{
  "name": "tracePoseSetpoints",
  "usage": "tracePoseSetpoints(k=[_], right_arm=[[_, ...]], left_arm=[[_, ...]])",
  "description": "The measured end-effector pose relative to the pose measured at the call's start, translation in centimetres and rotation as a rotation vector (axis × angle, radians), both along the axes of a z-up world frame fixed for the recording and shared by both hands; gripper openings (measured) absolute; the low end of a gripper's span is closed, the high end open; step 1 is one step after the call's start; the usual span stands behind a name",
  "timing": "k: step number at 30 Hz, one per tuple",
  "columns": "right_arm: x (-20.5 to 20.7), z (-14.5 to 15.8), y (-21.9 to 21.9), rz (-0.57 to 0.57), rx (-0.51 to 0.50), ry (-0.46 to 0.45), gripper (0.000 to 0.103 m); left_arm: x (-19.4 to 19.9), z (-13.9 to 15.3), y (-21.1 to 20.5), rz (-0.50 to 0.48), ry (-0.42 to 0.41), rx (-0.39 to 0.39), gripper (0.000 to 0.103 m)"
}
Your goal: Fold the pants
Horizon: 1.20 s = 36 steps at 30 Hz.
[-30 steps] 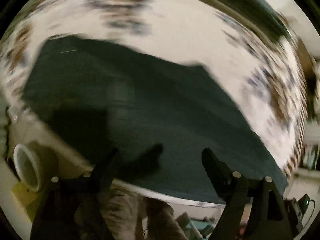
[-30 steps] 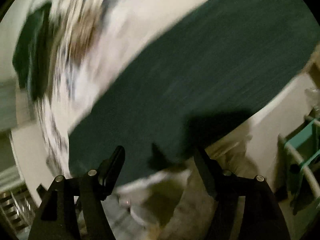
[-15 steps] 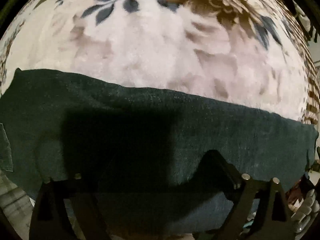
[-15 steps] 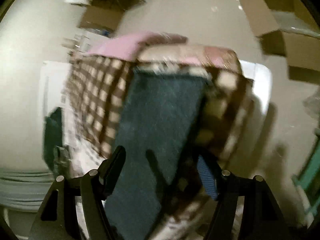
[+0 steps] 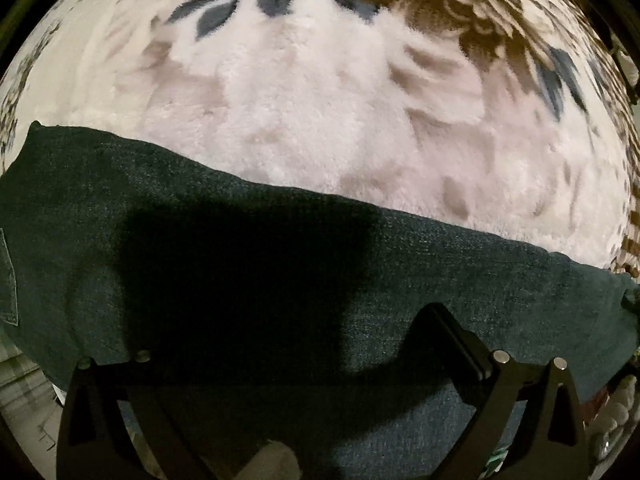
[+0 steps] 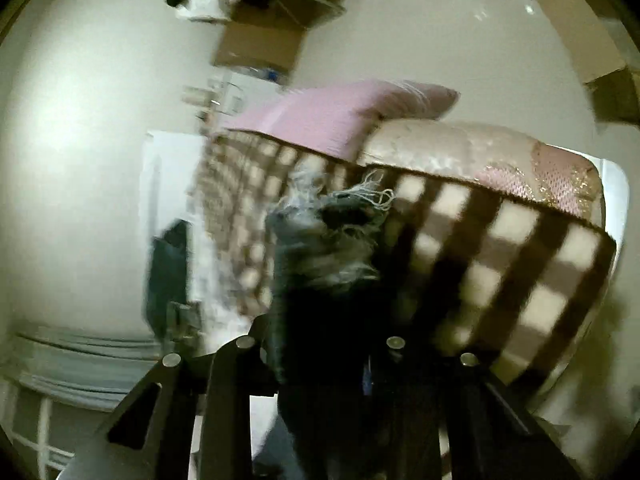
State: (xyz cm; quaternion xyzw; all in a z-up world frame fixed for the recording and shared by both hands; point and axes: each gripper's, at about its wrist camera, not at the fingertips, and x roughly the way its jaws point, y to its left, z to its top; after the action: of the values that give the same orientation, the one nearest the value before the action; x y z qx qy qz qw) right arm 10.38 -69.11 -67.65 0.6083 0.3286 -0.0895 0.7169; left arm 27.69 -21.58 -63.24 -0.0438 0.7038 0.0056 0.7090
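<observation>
Dark green-black denim pants [image 5: 460, 276] lie flat across a floral plush blanket in the left wrist view. My left gripper [image 5: 288, 344] hovers just above them, jaws wide apart and empty; its left finger is lost in shadow. In the right wrist view my right gripper [image 6: 324, 344] is closed on the frayed hem of a pant leg [image 6: 328, 248], which bunches up between the fingers and hides their tips.
The floral blanket [image 5: 320, 100] covers the bed beyond the pants. In the right wrist view a brown checked cover [image 6: 500, 256] lies under a pink pillow [image 6: 332, 112], with cardboard boxes [image 6: 260, 44] on the floor behind.
The right gripper swung to face along the bed and closed on the frayed hem. The left gripper lowered over the pants and has held still since.
</observation>
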Motion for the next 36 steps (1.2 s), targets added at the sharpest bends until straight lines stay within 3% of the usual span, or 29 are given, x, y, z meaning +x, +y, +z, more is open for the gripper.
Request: tracePoseSetpoints(k=[1, 3, 5, 8, 11, 16, 21, 26, 33, 35, 36], right_arm=[[0.4, -1.0, -0.2, -0.002, 0.014, 0.052, 0.029], [0.6, -1.8, -0.5, -0.022, 0.055, 0.051, 0.025], [0.8, -1.3, -0.4, -0.026, 0.035, 0.085, 0.01], [1.0, 1.2, 0.5, -0.032, -0.034, 0.115, 0.007], [1.9, 6.0, 2.9, 0.004, -0.117, 0.098, 0.006], [4.6, 14.7, 10.8, 0.155, -0.292, 0.04, 0.006], [6.9, 18.7, 22.5, 0.34, -0.404, -0.001, 0.006], [8.4, 15.6, 34.9, 0.524, -0.437, 0.022, 0.006], [8.8, 8.6, 50.0, 0.791, -0.514, 0.077, 0.006], [9.1, 6.8, 53.7, 0.886, -0.551, 0.114, 0.007], [9.3, 5.7, 55.6, 0.939, -0.589, 0.17, 0.013]], left_arm=[[-0.2, 0.1, -0.1, 0.001, -0.003, 0.003, 0.103], [-0.8, 0.4, 0.2, 0.001, -0.001, 0.006, 0.103], [-0.8, 0.8, 0.2, 0.001, 0.011, 0.005, 0.103], [-0.8, 1.7, 0.7, 0.025, 0.021, -0.054, 0.103], [-1.2, 3.3, 2.1, 0.069, 0.004, -0.104, 0.103], [-2.4, 6.4, 6.3, 0.113, -0.035, -0.193, 0.103], [-3.8, 7.8, 12.6, 0.118, -0.073, -0.213, 0.103], [-5.3, 7.4, 19.3, 0.129, -0.112, -0.15, 0.103], [-7.5, 6.7, 27.7, 0.252, -0.124, -0.108, 0.103], [-8.0, 6.7, 28.7, 0.281, -0.117, -0.108, 0.103], [-8.2, 6.8, 29.1, 0.298, -0.115, -0.108, 0.103]])
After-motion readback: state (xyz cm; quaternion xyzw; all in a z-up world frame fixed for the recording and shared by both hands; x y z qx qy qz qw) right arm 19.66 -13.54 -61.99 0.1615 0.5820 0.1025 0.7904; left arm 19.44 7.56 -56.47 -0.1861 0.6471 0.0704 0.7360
